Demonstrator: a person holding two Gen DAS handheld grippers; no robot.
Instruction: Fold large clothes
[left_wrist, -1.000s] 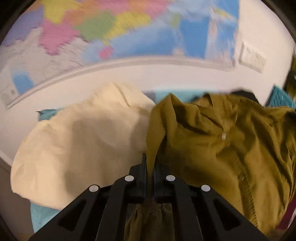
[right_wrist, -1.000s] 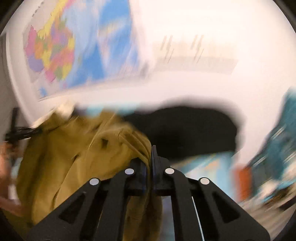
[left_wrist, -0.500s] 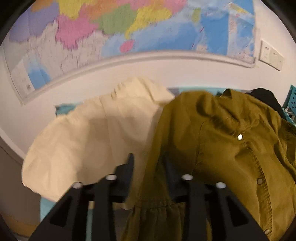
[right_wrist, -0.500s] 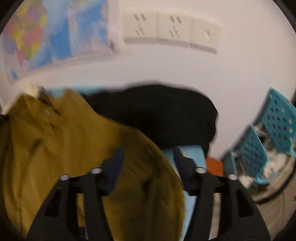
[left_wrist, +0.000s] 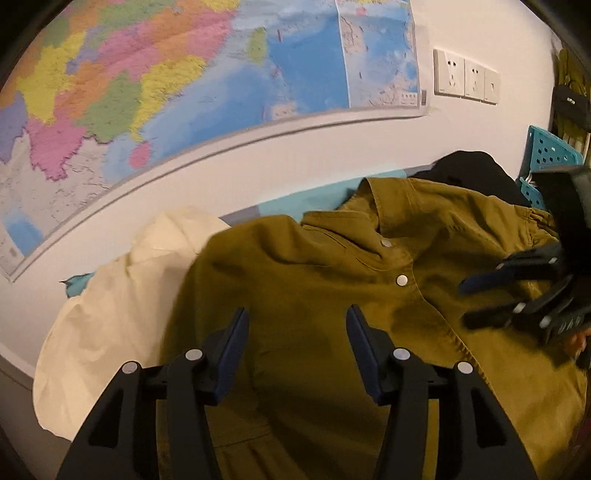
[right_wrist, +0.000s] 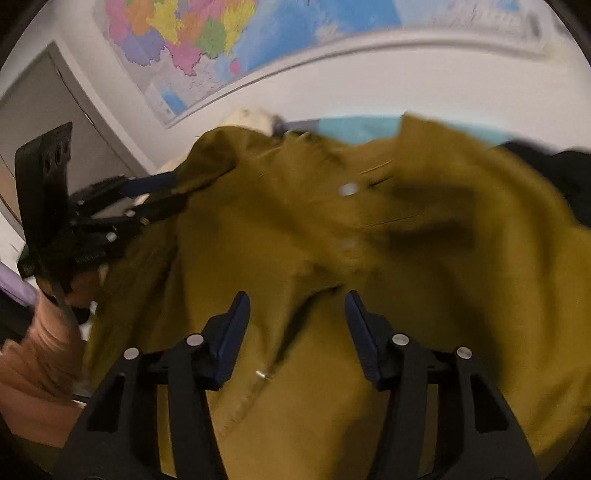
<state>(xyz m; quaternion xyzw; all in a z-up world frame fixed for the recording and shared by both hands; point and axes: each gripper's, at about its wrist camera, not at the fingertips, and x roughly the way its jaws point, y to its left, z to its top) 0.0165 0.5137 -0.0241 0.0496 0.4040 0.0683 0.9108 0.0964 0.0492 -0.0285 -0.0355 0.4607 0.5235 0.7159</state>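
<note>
Left wrist view: left gripper (left_wrist: 297, 339) has its jaws apart and opening; olive shirt (left_wrist: 332, 295) cloth lies below and between the fingers, but the pads do not press on it, so it is released. Right wrist view: right gripper (right_wrist: 297, 325) also stands apart, jaws closing a little, the same cloth under the gap and nothing pinched. The right gripper (left_wrist: 517, 295) shows at the right edge of the left view, hovering over the shirt's far side; the left gripper (right_wrist: 147, 195) shows at the left of the right view, at the shirt's edge, with the person's hand (right_wrist: 40, 354) behind it.

Progress, as a judgement: early. The shirt lies spread, front up, collar (left_wrist: 373, 195) away from both grippers and snaps (left_wrist: 402, 280) visible along the placket. No fold is seen; sleeves and hem are not clearly made out. Flattening, sleeve folds and body folds all appear left to do.

Surroundings: a cream garment (left_wrist: 122, 310) lies just left of the left gripper, partly under the shirt's edge. A black garment (left_wrist: 469, 166) sits beyond the collar. Turquoise surface (left_wrist: 314, 195) shows between them. A blue perforated crate (left_wrist: 550, 151) stands far right. Wall map (left_wrist: 184, 81) and sockets (left_wrist: 465, 77) are behind.

Obstructions: the overlapped cream garment may drag along with a fold; the black one crowds the collar end.
</note>
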